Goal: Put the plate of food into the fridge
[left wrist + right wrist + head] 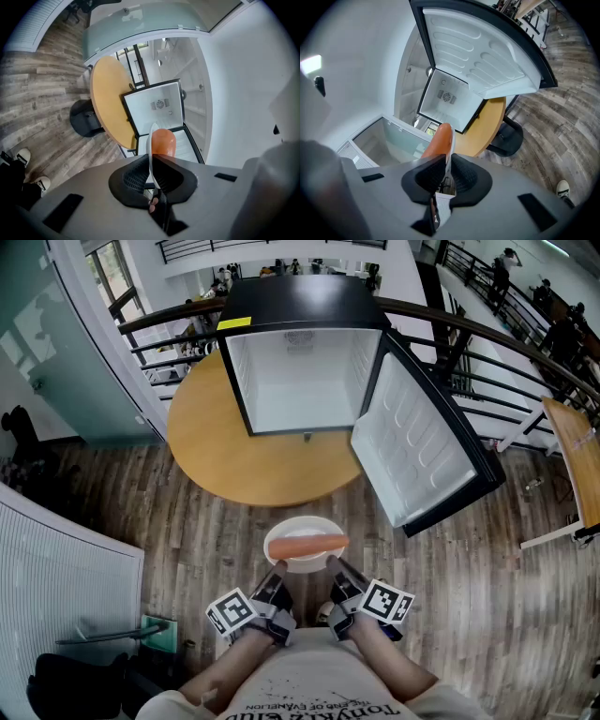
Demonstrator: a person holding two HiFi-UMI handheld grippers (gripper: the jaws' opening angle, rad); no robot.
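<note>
The plate of food (302, 525) is in the lower middle of the head view, above the wooden floor (187, 521). It is well apart from the fridge (305, 381), which stands open on the round table (216, 446) in the upper middle of the frame. On the plate lies one long orange piece of food (307, 545), placed across it.

Only the head view shows you both tools together. Your left gripper (277, 570) and your right gripper (335, 565) hold the near rim of the plate side by side. It also shows the fridge door (422, 442) swung wide toward the right of the frame.

The left gripper view shows what the head view hides. The left gripper (152, 180) has its jaws pinching the thin white rim of the plate (151, 150), seen from the edge, with the food (163, 142) just right of it. Behind are the fridge (159, 110), with a small vent on its white back wall, and the table (108, 105) on a black base (84, 117). Two shoes (21, 157) are at the lower left.

In the right gripper view, the right gripper (444, 176) also pinches the plate (449, 154) by its rim, with the food (439, 140) on the left side. The ribbed inner face of the fridge door (483, 51) fills the top of this frame. Below it you see the white inside of the fridge (445, 101), then the table (487, 126).
</note>
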